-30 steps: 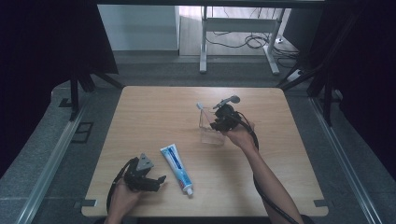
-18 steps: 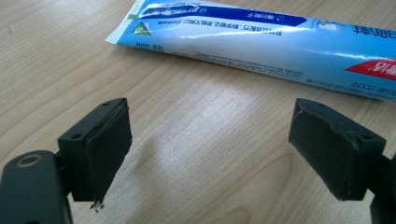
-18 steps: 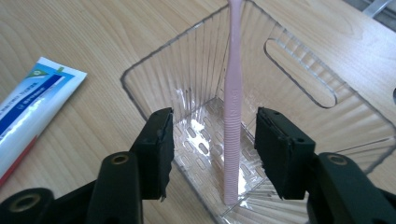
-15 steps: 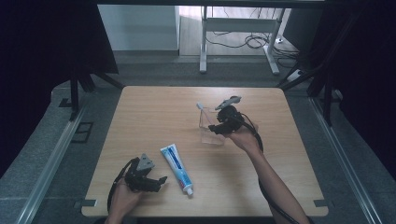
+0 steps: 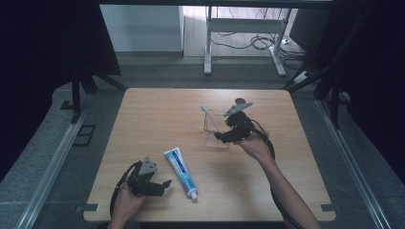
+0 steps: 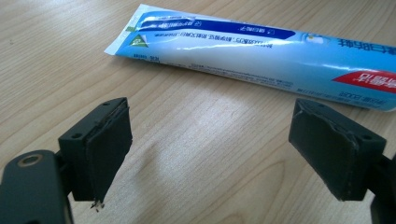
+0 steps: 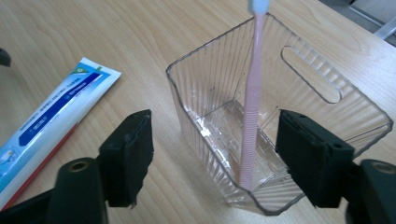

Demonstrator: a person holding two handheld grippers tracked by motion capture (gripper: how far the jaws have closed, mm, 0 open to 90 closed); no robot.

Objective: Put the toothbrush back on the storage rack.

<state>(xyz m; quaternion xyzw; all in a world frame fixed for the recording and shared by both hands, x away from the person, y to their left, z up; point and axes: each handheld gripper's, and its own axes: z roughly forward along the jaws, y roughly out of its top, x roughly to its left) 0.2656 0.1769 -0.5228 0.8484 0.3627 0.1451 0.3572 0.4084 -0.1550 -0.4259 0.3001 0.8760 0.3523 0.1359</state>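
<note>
Toothbrush (image 7: 252, 107) now stands on its own in the clear plastic box (image 7: 205, 88), its handle end on the bottom and its head leaning up against the far wall. A second ago the right gripper (image 5: 228, 135) was down at the box; since then it has drawn back a little toward the person, and its jaws have just been opening. They now stand spread to either side of the near end of the box, with nothing pinched between them. Judging from that, the drop is done and the brush is released.

The toothpaste tube (image 5: 181, 166) lies flat on the table (image 5: 143, 109), well apart from the box, in the same spot as before. The left gripper (image 5: 161, 186) rests just beside the tube with its jaws wide apart and empty, so the tube looks like the next thing to pick up.
</note>
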